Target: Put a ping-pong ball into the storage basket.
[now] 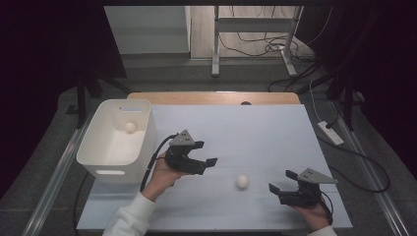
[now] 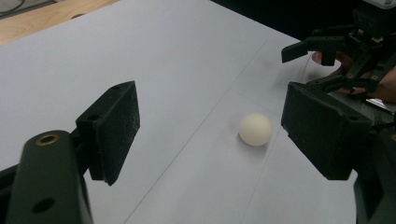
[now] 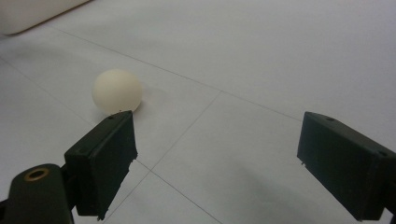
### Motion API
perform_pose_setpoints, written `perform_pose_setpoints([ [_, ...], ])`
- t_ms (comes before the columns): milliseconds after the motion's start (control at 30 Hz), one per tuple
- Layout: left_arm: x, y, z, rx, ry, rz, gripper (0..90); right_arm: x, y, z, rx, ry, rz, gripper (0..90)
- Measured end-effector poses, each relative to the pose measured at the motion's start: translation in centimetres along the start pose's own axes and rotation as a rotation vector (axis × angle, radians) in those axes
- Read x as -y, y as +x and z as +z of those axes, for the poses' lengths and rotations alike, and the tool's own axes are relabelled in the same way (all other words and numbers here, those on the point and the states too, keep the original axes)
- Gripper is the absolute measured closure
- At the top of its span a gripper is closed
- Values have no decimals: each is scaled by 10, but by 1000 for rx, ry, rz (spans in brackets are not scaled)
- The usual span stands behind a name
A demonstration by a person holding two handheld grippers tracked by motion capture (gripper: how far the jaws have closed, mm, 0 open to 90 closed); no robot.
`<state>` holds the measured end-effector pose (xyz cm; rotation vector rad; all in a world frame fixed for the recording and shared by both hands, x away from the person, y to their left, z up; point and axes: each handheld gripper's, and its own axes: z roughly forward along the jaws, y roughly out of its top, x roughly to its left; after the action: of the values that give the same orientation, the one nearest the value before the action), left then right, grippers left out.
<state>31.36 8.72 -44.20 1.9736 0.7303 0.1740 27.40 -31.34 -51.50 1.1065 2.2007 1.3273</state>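
A white ball (image 1: 242,181) lies on the pale table sheet between my two grippers. My left gripper (image 1: 205,153) is held just left of it, jaws open and empty, pointing toward the ball. In the left gripper view the ball (image 2: 255,129) rests on the sheet ahead, closer to the right jaw, with the other gripper (image 2: 322,70) beyond it. My right gripper (image 1: 281,180) sits at the front right, open and empty. Its view shows the ball (image 3: 117,91) just past its left jaw. A second white ball (image 1: 130,127) lies inside the white bin (image 1: 98,157).
The white bin stands at the table's left side, close to my left hand. A wooden table edge (image 1: 216,97) runs along the back. Cables and a power strip (image 1: 330,132) lie on the floor to the right.
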Motion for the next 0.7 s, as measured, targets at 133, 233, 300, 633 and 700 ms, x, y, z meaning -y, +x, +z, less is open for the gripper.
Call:
perform_pose_setpoints([
  [133,1,-1,3,7,10,4,205,0,0,0,1,1,-2,120],
  [233,2,-3,7,16,17,4,205,0,0,0,3,0,-1,121],
  [300,3,-3,9,20,19,4,206,0,0,0,3,1,-2,120],
  [633,4,-6,21,37,35,3,206,0,0,0,4,1,0,122],
  [700,4,-6,23,38,43,0,206,0,0,0,4,1,-1,122],
])
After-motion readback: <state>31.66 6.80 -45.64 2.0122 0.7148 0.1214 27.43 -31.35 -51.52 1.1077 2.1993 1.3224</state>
